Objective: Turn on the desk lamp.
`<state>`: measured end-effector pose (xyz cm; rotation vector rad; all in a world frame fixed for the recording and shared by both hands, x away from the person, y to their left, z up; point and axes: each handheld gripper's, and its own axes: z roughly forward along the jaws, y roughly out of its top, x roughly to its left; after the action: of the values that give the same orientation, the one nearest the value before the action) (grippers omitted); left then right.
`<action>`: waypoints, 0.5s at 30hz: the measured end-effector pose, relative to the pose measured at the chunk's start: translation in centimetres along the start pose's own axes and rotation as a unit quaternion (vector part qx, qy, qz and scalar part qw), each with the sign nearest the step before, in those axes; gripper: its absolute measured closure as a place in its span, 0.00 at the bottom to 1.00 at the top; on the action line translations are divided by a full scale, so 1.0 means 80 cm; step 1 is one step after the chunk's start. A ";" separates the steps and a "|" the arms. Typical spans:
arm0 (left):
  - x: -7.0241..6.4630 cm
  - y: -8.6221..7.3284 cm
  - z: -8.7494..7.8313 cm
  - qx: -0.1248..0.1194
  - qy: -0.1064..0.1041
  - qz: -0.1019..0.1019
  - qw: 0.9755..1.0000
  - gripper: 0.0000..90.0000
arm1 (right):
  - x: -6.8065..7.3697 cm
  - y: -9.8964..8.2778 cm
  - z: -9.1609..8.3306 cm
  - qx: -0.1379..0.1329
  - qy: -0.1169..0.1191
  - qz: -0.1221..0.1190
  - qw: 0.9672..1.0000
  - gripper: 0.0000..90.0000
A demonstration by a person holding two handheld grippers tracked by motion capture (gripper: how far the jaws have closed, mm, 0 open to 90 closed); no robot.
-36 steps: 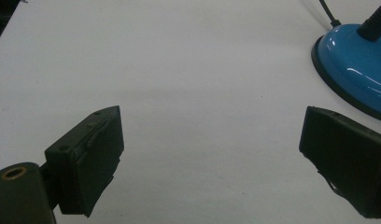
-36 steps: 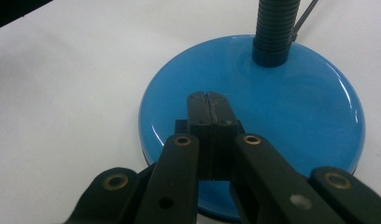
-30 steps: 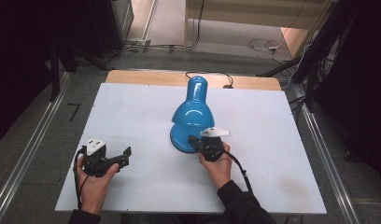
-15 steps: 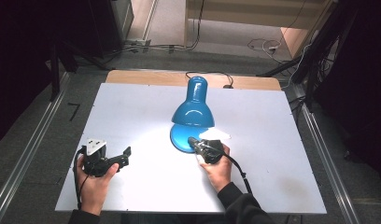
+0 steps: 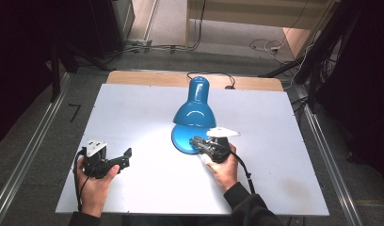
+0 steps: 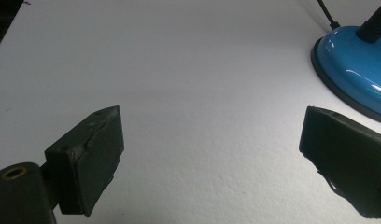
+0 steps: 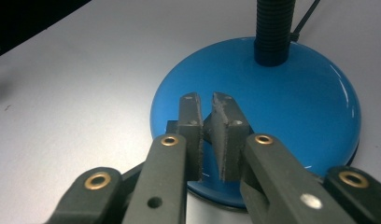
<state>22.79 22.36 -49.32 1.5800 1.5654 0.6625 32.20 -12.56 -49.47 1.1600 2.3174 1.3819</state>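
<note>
Lamp (image 5: 194, 115) on white table (image 5: 133, 108) | right gripper (image 7: 208, 109) barely parted, just opening, over base | left gripper (image 6: 212, 140) wide, empty

The lamp (image 5: 196, 109) throws a bright pool onto the white bench (image 5: 133, 108) at its foot, fading toward 7 and 5 o'clock. The room around is dim, nearly black at 9 and 3 o'clock. Glare streaks the lamp's blue base (image 7: 314, 93). In both gripper views the near fingers (image 6: 88, 161) are soft and dark.
</note>
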 end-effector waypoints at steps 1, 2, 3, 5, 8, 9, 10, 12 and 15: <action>0.000 0.000 0.000 0.001 0.000 -0.001 1.000 0.07 | 0.000 0.000 0.000 0.000 0.000 0.000 1.000 0.78; 0.000 0.000 0.001 0.002 0.000 0.000 1.000 0.07 | -0.002 0.001 -0.002 0.003 0.003 0.003 1.000 0.73; 0.000 0.000 0.001 0.002 0.002 0.001 1.000 0.07 | -0.004 0.001 -0.003 0.006 0.005 0.003 1.000 0.68; 0.000 0.000 0.001 0.002 0.001 0.001 1.000 0.07 | -0.007 0.003 -0.009 0.009 0.002 0.001 1.000 0.58; 0.000 0.000 0.001 0.002 0.001 0.001 1.000 0.07 | -0.009 0.004 -0.014 0.011 0.000 -0.001 1.000 0.54; 0.000 0.000 0.001 0.002 0.002 0.001 1.000 0.07 | -0.010 0.005 -0.016 0.011 -0.002 -0.002 1.000 0.51; 0.001 0.000 0.001 0.002 0.001 0.000 1.000 0.07 | -0.011 0.006 -0.019 0.011 -0.003 -0.006 1.000 0.49; 0.001 0.000 0.001 0.003 0.002 -0.001 1.000 0.07 | -0.012 0.007 -0.023 0.008 -0.003 -0.008 1.000 0.44; 0.002 0.000 0.001 0.004 0.000 -0.005 1.000 0.07 | -0.014 0.007 -0.029 0.008 -0.006 -0.008 1.000 0.38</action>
<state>22.87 22.50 -49.39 1.5774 1.5756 0.6523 32.01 -14.77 -47.99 1.1484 2.3297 1.3500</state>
